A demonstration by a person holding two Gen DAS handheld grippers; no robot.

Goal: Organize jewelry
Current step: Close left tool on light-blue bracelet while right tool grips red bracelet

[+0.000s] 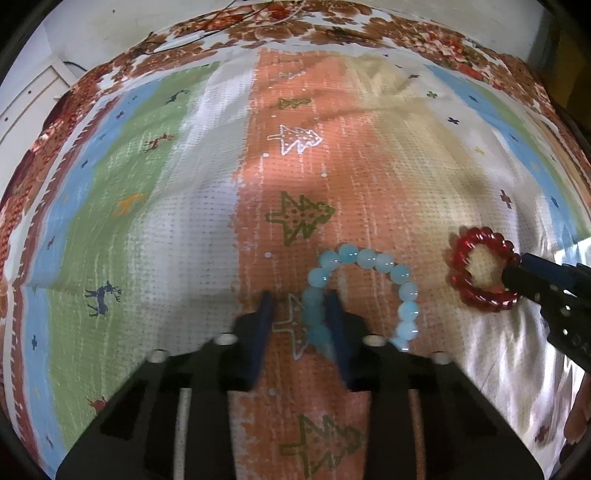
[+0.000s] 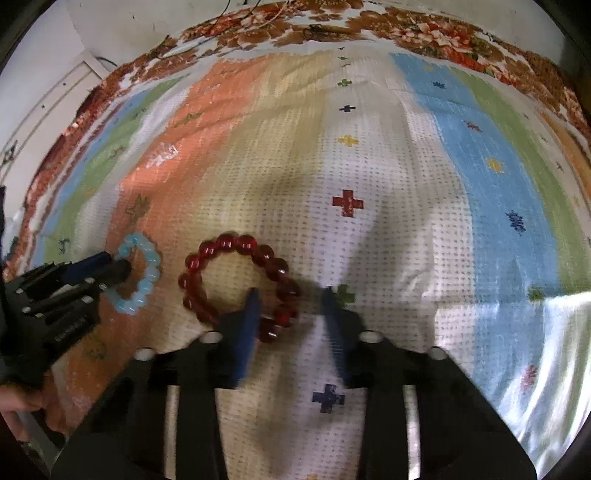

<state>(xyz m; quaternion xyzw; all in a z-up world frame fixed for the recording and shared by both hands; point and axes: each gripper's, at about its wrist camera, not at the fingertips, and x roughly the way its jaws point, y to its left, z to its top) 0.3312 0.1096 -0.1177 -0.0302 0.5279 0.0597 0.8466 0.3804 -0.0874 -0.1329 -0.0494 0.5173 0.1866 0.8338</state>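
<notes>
A pale blue bead bracelet (image 1: pixel 369 295) lies on the patterned cloth; it also shows in the right wrist view (image 2: pixel 142 273). My left gripper (image 1: pixel 300 306) is open, its jaws straddling the bracelet's left side, the right finger inside the ring. A dark red bead bracelet (image 2: pixel 240 280) lies to the right of the blue one and shows in the left wrist view (image 1: pixel 480 269) too. My right gripper (image 2: pixel 290 302) is open, straddling the red bracelet's right side, the left finger inside the ring.
A striped cloth (image 1: pixel 184 221) with tree, deer and cross motifs covers the surface, over a floral sheet (image 2: pixel 424 29). A white wall and cable lie at the far left. Shiny white fabric (image 2: pixel 535 350) lies at the right.
</notes>
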